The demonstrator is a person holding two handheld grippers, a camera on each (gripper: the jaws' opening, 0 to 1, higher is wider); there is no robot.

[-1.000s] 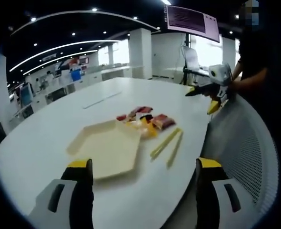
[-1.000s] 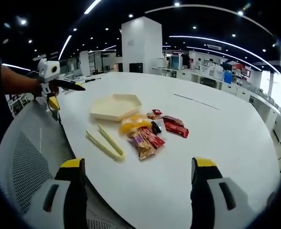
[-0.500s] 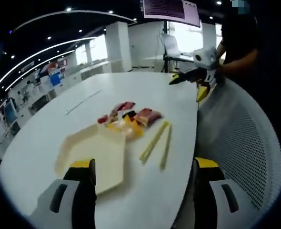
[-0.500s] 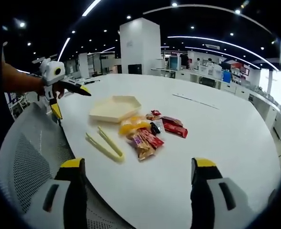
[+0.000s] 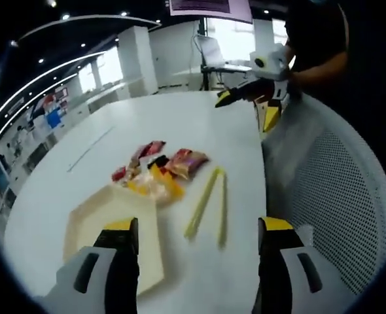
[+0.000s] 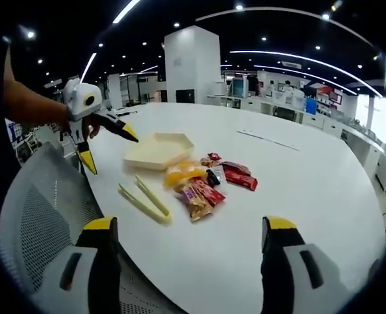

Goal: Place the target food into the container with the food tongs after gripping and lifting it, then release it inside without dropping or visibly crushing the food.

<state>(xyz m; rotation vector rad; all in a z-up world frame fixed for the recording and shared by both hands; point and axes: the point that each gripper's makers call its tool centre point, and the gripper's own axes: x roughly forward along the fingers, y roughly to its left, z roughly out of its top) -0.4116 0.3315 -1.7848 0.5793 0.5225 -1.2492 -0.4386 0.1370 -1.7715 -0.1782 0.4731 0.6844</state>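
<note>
Pale yellow food tongs (image 5: 208,203) (image 6: 144,198) lie flat on the white table (image 5: 199,124), near its edge. Beside them sits a small heap of wrapped snacks (image 5: 159,169) (image 6: 206,180), red, orange and dark packets. A cream hexagonal tray (image 5: 95,229) (image 6: 159,148) rests just past the heap, with nothing in it. My left gripper (image 5: 198,261) (image 6: 111,149) hangs open above the tray's near corner and the tongs, holding nothing. My right gripper (image 6: 190,261) (image 5: 245,111) is open too, held back over the table's edge.
A grey mesh chair back (image 5: 337,196) (image 6: 36,216) stands against the table's edge near the tongs. A person's hand and dark sleeve (image 5: 311,59) hold the right gripper. The far half of the table (image 6: 298,157) is bare; office desks and a pillar lie beyond.
My left gripper has moved in over the table toward the tray and tongs, so they now sit nearer in its view. The right gripper, tongs, snacks and tray have stayed put.
</note>
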